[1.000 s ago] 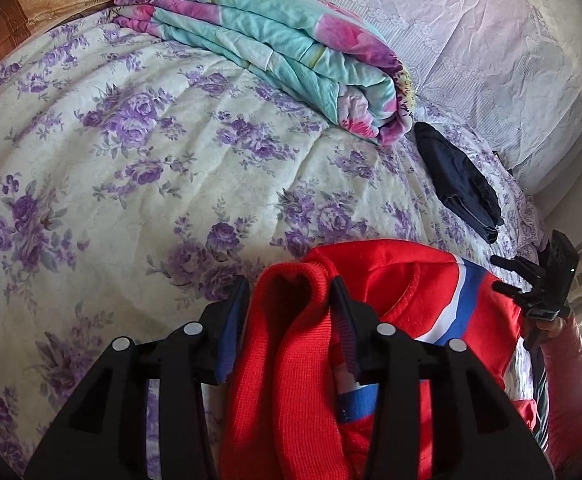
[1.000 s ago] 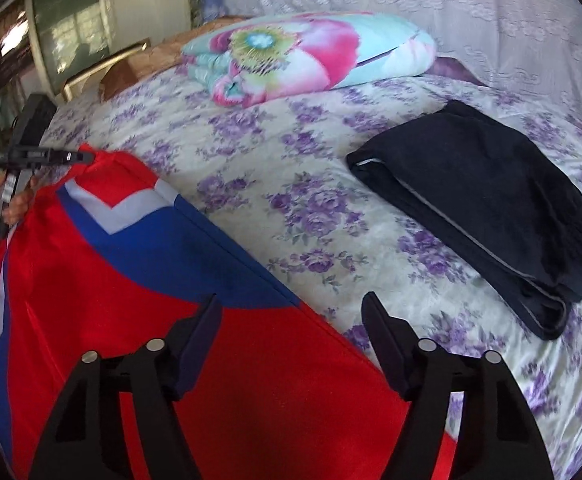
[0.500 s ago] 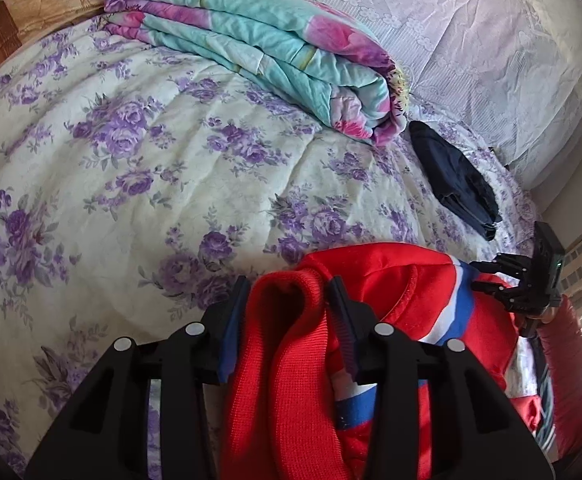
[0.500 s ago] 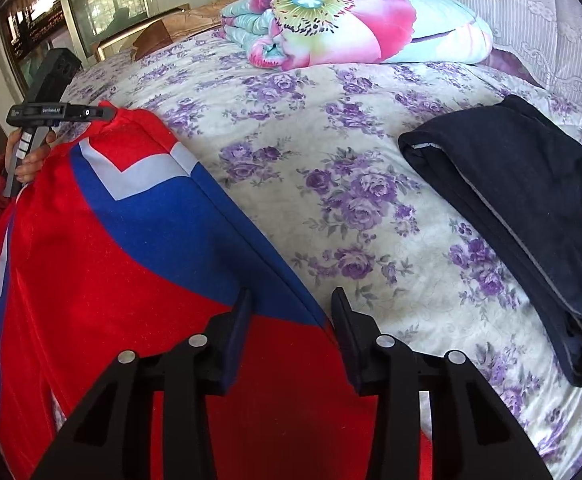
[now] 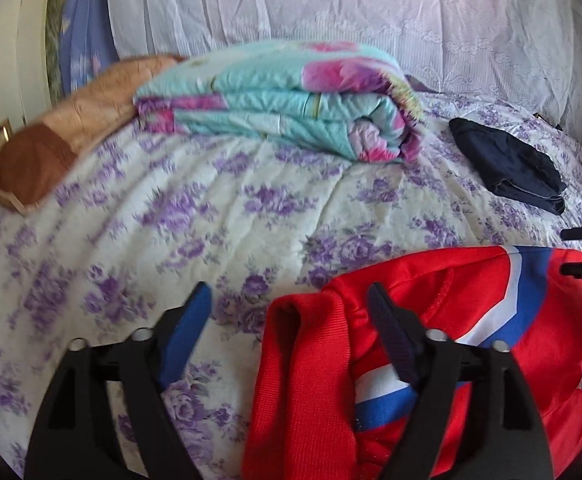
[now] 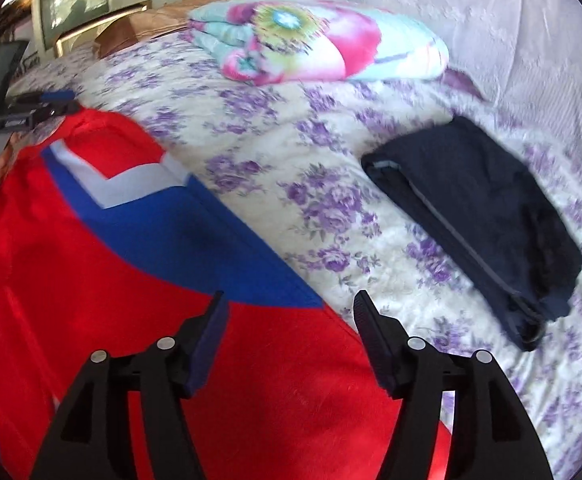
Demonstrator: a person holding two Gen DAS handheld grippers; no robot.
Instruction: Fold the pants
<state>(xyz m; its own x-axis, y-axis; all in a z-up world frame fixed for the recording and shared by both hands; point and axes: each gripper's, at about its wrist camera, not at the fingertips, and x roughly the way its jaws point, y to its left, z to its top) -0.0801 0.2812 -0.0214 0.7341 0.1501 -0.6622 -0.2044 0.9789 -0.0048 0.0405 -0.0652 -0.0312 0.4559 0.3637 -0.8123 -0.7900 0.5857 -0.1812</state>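
Two grippers were seen over the bed (image 5: 219, 184), and both were held wide apart, with nothing pinched. The red pants (image 6: 139, 320) were spread on the bed in the lower left of the right wrist view. The ribbed red band (image 5: 303, 380) was seen low in the middle of the left wrist view, lying loose between the spread fingers (image 5: 187, 332) of the left gripper (image 5: 291, 332). The long way of the pants was laid from one gripper across to the other. The right gripper (image 6: 287, 340) was held just above the red cloth near its edge. The left gripper was judged nearer for a grab, since the band already lay between its fingers.
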